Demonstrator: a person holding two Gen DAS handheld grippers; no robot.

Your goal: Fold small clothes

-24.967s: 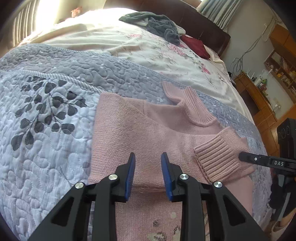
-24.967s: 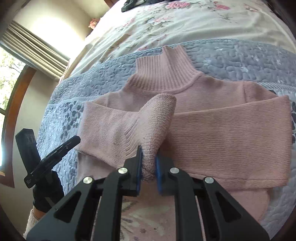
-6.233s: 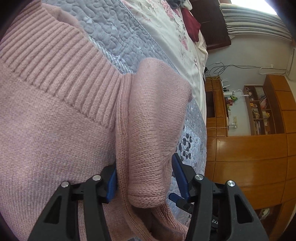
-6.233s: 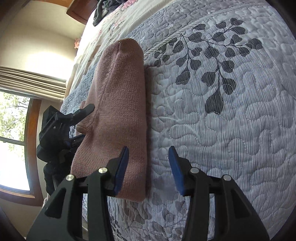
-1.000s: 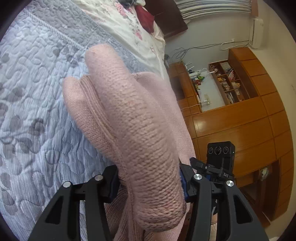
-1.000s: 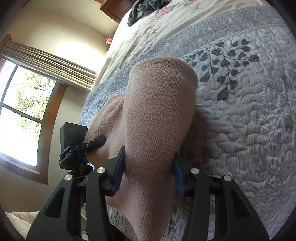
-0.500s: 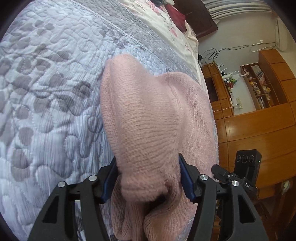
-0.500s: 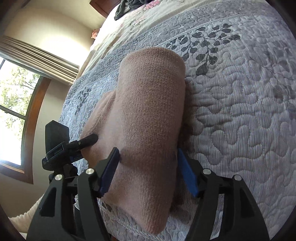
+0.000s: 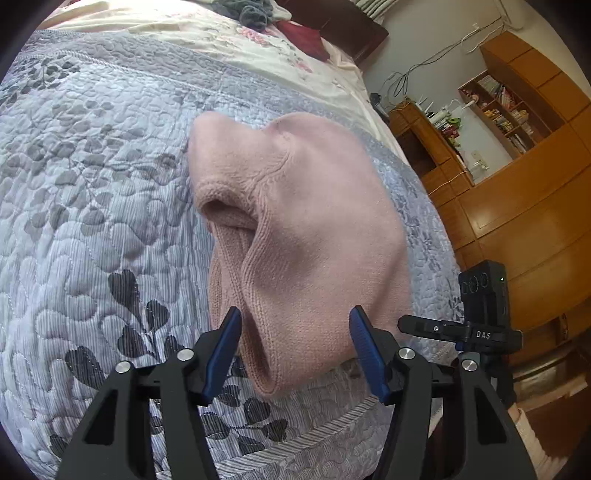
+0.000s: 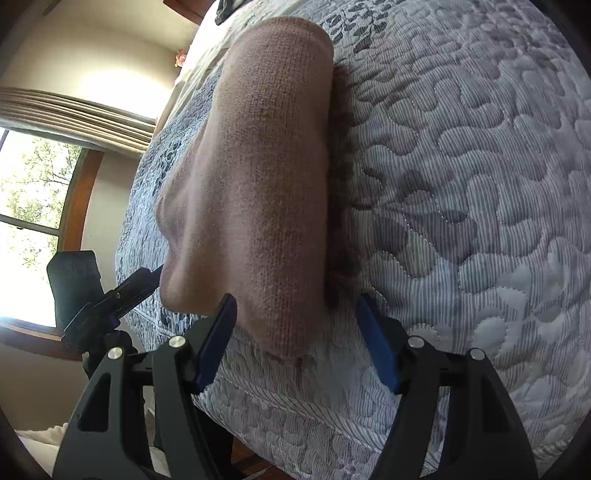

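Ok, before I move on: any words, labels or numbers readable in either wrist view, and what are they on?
"DAS": white letters on the black right gripper, seen in the left wrist view.
Spines of books on the wooden wall shelf: too small to read.
Folded pink knit sweater and grey quilted bedspread: no text.
Right wrist view: the black left gripper shows no readable text.

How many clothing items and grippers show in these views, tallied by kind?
Folded pink sweater: 1
Dark grey garment heap near the headboard: 1
Dark red item beside it, possibly a cushion: 1
Grippers, both open: 2, left gripper and right gripper
Total: 5
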